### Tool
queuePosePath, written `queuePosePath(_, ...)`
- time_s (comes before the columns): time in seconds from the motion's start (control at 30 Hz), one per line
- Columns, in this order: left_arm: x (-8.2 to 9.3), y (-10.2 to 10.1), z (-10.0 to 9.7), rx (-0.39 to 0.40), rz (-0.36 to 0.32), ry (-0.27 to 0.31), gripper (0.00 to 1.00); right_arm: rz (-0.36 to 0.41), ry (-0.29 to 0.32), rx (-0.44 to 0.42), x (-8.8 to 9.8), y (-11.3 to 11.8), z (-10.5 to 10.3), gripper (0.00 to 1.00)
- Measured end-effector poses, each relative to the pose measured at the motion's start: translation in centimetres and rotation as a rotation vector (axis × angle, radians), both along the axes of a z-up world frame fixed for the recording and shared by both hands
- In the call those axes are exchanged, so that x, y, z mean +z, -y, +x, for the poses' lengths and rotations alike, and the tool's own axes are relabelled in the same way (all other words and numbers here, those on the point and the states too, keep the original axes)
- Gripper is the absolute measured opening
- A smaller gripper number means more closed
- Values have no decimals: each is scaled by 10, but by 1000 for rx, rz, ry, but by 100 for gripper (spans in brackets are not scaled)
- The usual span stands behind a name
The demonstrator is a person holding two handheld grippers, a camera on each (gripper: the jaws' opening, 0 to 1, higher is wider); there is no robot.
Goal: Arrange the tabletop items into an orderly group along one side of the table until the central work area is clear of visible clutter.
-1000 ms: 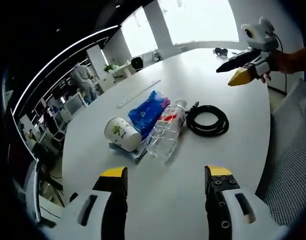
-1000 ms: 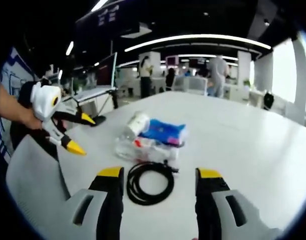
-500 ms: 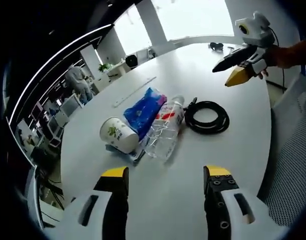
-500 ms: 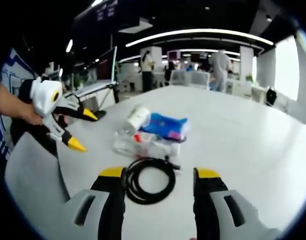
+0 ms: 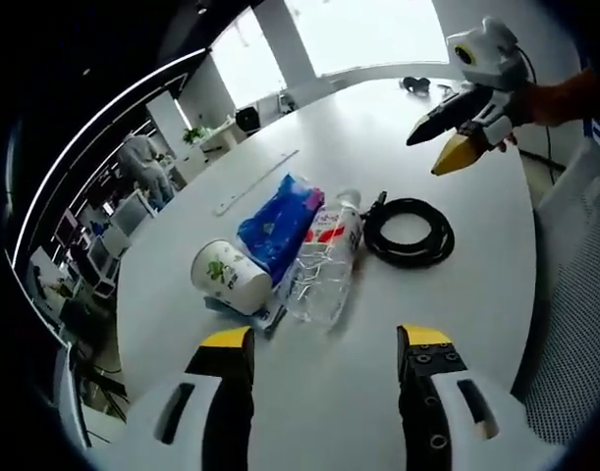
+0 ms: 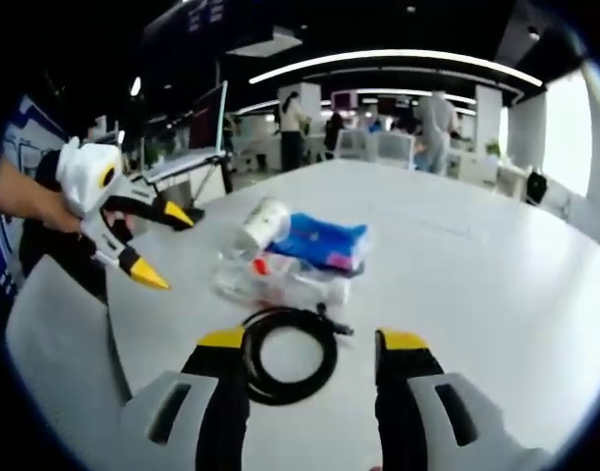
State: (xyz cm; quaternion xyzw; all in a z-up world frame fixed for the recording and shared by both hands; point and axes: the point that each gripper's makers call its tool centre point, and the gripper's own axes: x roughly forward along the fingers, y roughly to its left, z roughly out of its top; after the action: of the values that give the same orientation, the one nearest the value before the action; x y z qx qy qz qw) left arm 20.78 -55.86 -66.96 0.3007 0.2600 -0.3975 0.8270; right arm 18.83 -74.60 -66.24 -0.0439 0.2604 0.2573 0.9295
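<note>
The left gripper (image 5: 324, 343) has its jaws wide apart and holds nothing. Just past it on the white table (image 5: 398, 147) lie a paper cup (image 5: 229, 278) on its side, a clear plastic bottle (image 5: 324, 260) and a blue packet (image 5: 277, 221), all touching in one bunch. A coiled black cable (image 5: 409, 232) lies just beside the bottle. The right gripper (image 6: 309, 343) is wide open too, with nothing in it, and the cable sits close in front of its jaws. A long thin strip (image 5: 255, 183) lies farther off. A mesh chair (image 5: 574, 285) stands at the table edge. The far tabletop is bare and white.
</note>
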Motion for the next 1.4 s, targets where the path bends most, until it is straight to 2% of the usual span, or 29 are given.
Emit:
queuePosePath(0.27, -3, 6, 11, 10, -28, -29, 56, -7, -14, 5, -10, -3, 6, 44)
queuePosePath(0.67, -5, 9, 19, 5, -23, -57, 55, -2, -12, 4, -10, -7, 18, 42)
queuePosePath(0.97, -10, 22, 23, -35, -3, -71, 54, 11, -26, -10, -14, -3, 23, 38)
queuePosePath(1.4, -14, 31, 29, -53, 5, -93, 54, 7, -36, 4, -18, -7, 29, 33)
